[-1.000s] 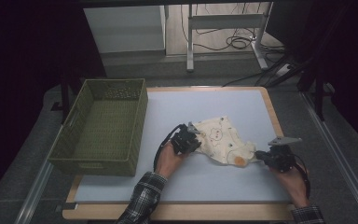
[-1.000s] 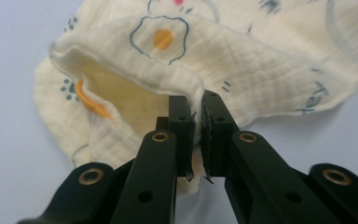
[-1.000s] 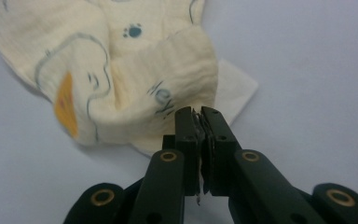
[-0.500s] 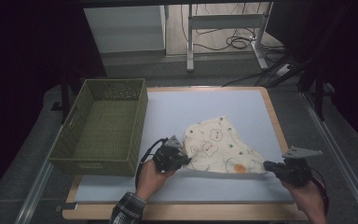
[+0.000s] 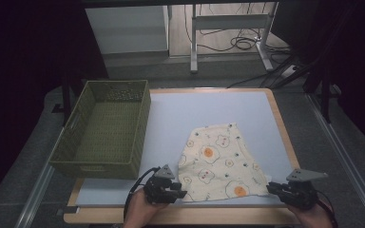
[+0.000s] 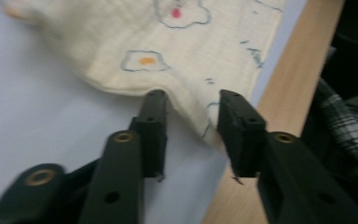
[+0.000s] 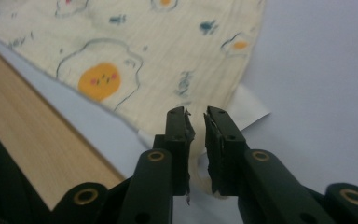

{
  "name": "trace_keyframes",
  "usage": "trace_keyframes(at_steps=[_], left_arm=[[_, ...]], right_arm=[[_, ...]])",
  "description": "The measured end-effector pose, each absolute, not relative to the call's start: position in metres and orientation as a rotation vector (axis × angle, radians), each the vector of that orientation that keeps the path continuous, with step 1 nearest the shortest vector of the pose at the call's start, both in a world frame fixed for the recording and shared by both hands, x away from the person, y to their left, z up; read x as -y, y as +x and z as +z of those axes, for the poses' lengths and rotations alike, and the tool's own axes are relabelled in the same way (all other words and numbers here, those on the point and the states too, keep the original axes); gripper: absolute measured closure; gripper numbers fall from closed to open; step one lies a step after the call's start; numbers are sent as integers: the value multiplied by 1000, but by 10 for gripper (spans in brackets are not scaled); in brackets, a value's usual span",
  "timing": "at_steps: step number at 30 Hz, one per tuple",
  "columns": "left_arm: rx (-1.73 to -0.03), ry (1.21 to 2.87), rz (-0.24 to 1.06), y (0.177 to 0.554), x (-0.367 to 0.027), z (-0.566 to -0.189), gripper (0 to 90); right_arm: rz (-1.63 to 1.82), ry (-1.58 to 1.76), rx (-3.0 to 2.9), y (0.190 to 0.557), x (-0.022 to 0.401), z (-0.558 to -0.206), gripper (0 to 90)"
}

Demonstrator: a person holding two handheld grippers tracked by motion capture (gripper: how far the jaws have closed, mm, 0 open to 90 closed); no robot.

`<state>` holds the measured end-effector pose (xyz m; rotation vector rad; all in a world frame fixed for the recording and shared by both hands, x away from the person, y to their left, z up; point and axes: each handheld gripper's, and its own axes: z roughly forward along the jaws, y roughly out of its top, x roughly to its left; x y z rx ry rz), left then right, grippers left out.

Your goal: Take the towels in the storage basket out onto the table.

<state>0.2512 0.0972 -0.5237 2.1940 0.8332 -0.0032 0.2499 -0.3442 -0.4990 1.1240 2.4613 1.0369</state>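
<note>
Egg-print cloth [image 5: 218, 164] spread flat by table's near edge [image 5: 180, 214], left gripper [image 5: 179, 194] jaws just opening, parted around its near-left corner, right gripper [image 5: 272, 188] jaws just easing apart, slightly parted with its near-right corner between them, basket [image 5: 102, 128] far left, bare mat [image 5: 209, 107] beyond.

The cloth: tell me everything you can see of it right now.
The cloth is cream, soft woven fabric printed with fried eggs and small dark marks. It lies spread nearly flat on the pale blue mat, its near edge close to the table's wooden front edge, right of the basket and apart from it. The left gripper has just been opening at the near left corner, which lies between its jaws. The right gripper has a fold of the near right corner between its slightly parted jaws.
</note>
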Motion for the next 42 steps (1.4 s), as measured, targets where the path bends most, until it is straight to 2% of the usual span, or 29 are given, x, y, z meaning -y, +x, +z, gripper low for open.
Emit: trace_keyframes(at_steps=[2,5,10,16,22,27,28,30,31,33,38,40,42], left_arm=[[-851,2173,28,256,-103,-517,538],[-870,2141,70,266,-105,-508,509],[-906,2123,169,294,-96,-499,510],[-972,2135,291,335,-84,-495,565],[-1050,2148,257,377,-78,-510,560],[-1059,2204,221,399,-64,-528,551],[-1042,2198,236,399,-63,-527,583],[-1017,2198,177,403,-60,-526,776],[-1013,2207,203,405,-59,-524,865],[-1014,2198,240,412,-59,-518,880],[-1030,2237,297,426,-58,-508,852],[-1047,2232,312,429,-58,-509,717],[-1059,2223,237,432,-60,-512,664]], right_arm=[[1060,1133,-2429,257,348,-492,752],[1058,1120,-2411,271,345,-487,747],[1053,1133,-2412,307,332,-492,753],[1009,1119,-2416,346,310,-496,782],[986,1120,-2397,375,295,-499,774],[1007,1134,-2381,380,291,-503,753],[1004,1131,-2382,380,291,-503,748],[1002,1132,-2377,378,292,-504,746],[1003,1130,-2375,378,293,-504,745],[1007,1137,-2368,377,295,-504,743],[1015,1147,-2361,377,298,-504,734],[1013,1143,-2364,377,299,-505,727],[1016,1151,-2362,377,299,-506,720]])
